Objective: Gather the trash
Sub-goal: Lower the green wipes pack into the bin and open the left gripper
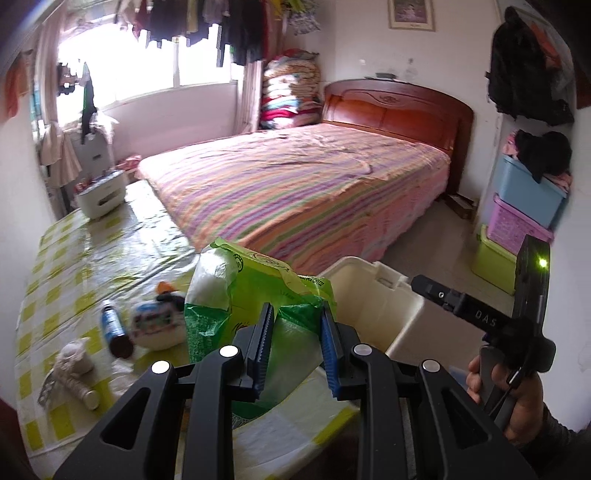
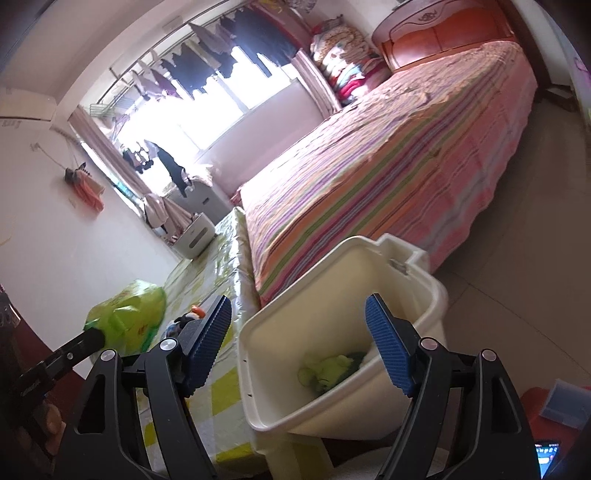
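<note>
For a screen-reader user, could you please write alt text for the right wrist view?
The open right claw hangs over a cream bin with green trash at its bottom. To the left, the left claw holds a green bag above a checked table; a striped bed lies beyond.

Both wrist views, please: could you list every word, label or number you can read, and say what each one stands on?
"DAS": on the black body of the right gripper, seen in the left wrist view.
Green bag held in the left gripper: printed text near its top edge, too blurred to read.
Blue bottle on the table: label too blurred.
Framed picture on the wall: caption too small.
Phone screen: unreadable.
</note>
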The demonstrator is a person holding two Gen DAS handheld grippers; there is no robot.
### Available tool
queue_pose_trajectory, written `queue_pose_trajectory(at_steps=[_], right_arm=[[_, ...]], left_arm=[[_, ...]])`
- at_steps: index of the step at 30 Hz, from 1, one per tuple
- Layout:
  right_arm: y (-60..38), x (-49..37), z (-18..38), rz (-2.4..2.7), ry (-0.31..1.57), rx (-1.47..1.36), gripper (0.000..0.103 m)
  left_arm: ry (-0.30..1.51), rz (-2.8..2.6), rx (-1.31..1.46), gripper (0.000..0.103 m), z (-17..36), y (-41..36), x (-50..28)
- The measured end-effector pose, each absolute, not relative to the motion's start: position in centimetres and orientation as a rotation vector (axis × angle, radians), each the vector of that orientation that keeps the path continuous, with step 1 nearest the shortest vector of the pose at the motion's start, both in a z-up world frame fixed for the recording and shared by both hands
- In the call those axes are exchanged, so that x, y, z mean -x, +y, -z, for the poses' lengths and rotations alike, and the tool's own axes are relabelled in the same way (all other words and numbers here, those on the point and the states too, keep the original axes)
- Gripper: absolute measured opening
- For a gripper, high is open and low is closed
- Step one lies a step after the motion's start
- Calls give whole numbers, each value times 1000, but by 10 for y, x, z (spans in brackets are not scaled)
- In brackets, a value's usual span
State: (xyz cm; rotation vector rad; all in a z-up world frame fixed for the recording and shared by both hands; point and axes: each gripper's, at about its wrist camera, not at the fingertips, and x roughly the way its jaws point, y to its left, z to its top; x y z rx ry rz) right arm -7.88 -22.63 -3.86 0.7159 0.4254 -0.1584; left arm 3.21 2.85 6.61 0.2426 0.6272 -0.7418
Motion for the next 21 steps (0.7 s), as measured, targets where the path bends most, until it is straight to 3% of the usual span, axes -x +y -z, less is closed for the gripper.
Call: queue_pose_trajectory(at_steps=[14,15,16,18,21], right_arm=[[-239,117,42,223,419,-734,74],[-237,118,40,222,418,-733,74],[-237,119,40,221,416,-732,74],[-234,122,37,220,416,-728,74],[-232,124,35,215,418,-724,74]], left_arm=[[621,819,-319,30,-60,-43,-31],[609,808,-326,41,-60,-45,-30],[595,794,-331,62,-61,-47,-29],[560,757,-322,83,-66,-47,-28],[530,718,-285,84,-73,-35,-28]])
